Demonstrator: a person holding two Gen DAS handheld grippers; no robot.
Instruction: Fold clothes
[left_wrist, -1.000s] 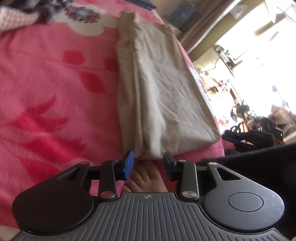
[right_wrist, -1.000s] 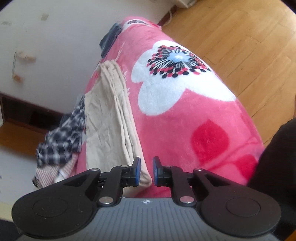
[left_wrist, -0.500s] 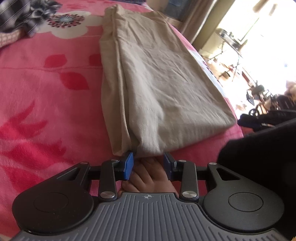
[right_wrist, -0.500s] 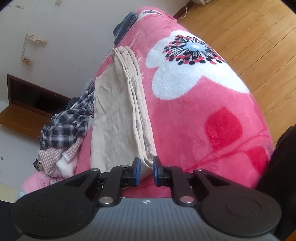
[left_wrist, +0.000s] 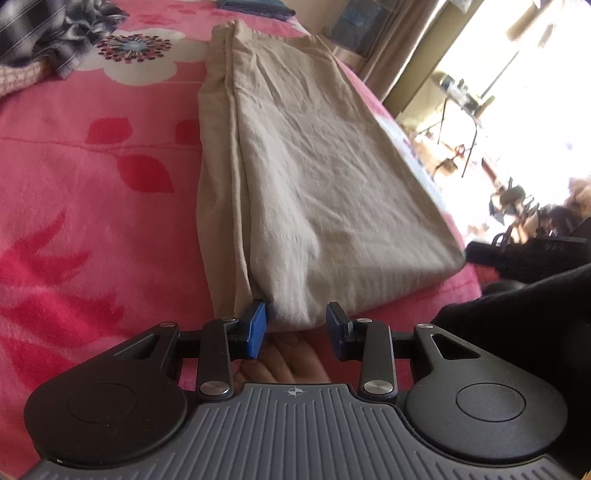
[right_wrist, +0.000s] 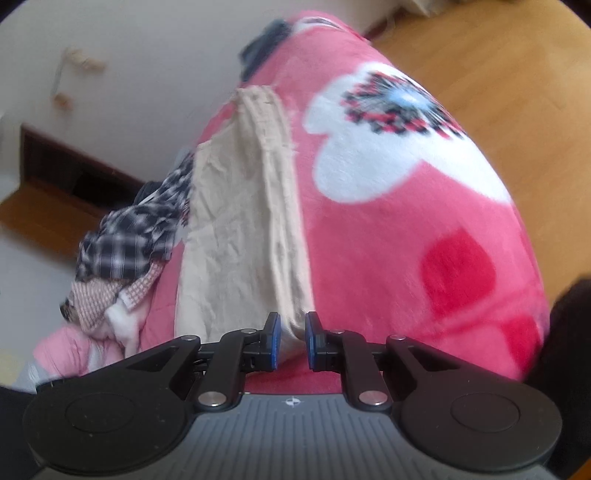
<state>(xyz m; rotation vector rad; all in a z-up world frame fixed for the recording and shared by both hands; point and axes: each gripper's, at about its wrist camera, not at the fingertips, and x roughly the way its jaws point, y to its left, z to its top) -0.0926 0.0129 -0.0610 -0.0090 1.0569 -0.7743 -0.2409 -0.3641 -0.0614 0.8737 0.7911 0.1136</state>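
A beige garment (left_wrist: 314, 166), folded into a long strip, lies flat on the pink flowered blanket (left_wrist: 92, 203). My left gripper (left_wrist: 296, 328) is open. Its blue pads straddle the left part of the garment's near end, and the cloth edge sits just between them. In the right wrist view the same garment (right_wrist: 236, 229) runs away from me along the blanket (right_wrist: 406, 240). My right gripper (right_wrist: 292, 339) is at its near right corner, with the jaws narrowly apart and the thick folded edge held between the pads.
A heap of checked and pink-white clothes (right_wrist: 125, 243) lies left of the garment, also seen as a heap (left_wrist: 44, 33) at top left. A dark folded item (left_wrist: 255, 7) sits at the far end. Bare toes (left_wrist: 288, 362) show under the left gripper. Wooden floor (right_wrist: 517, 74) lies beyond the bed's edge.
My left gripper has moved forward and left, so the garment's near end now reaches between its pads. The right view has shifted slightly and blurred, while its jaw gap stays the same.
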